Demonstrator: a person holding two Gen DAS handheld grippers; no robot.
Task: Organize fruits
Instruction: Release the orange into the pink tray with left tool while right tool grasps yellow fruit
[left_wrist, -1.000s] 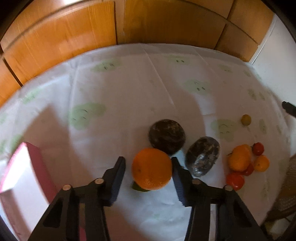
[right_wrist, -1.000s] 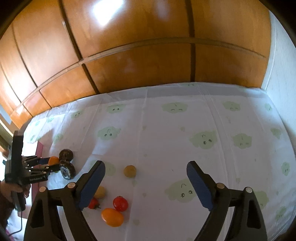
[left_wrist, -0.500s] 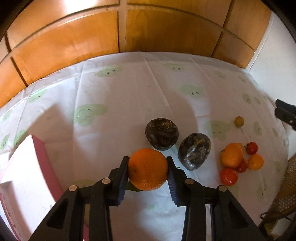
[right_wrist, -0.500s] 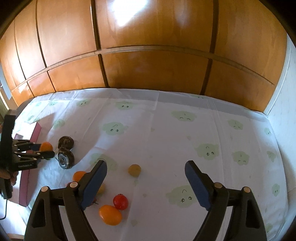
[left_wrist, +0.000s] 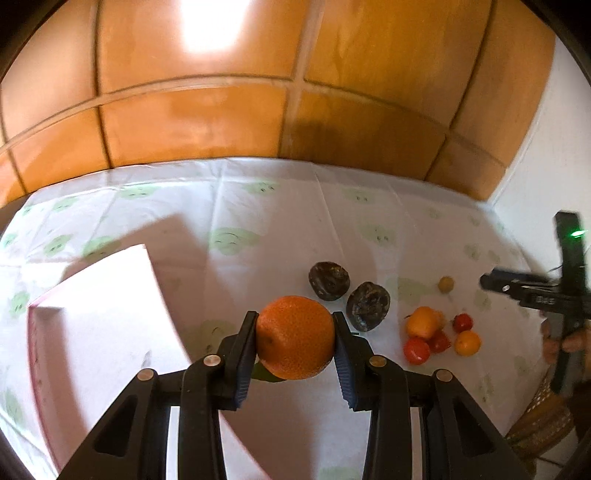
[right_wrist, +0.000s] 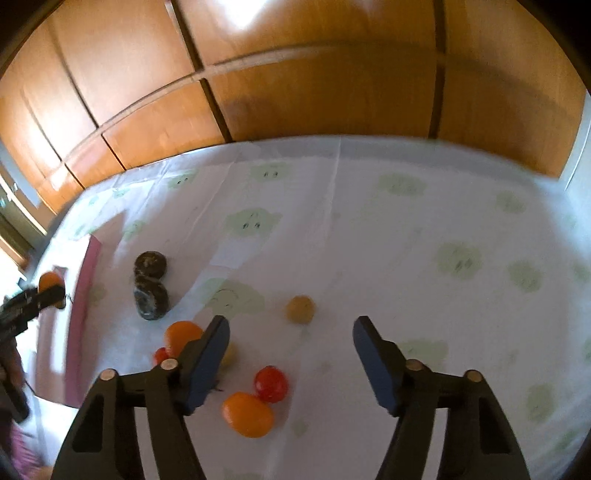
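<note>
While the right gripper (right_wrist: 290, 356) gapes over tomatoes (right_wrist: 271, 384), the left gripper (left_wrist: 295, 347) fingers (left_wrist: 246, 354) clamp the orange (left_wrist: 295, 338).

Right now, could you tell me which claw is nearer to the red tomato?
Right. The right claw hangs open just above the red tomato, while the left claw, shut on the orange, sits off toward the pink-edged box.

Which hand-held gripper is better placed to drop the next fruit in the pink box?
Left. The left hand-held gripper already clamps the orange, beside the pink box. The right hand-held gripper is open over small tomatoes.
</note>
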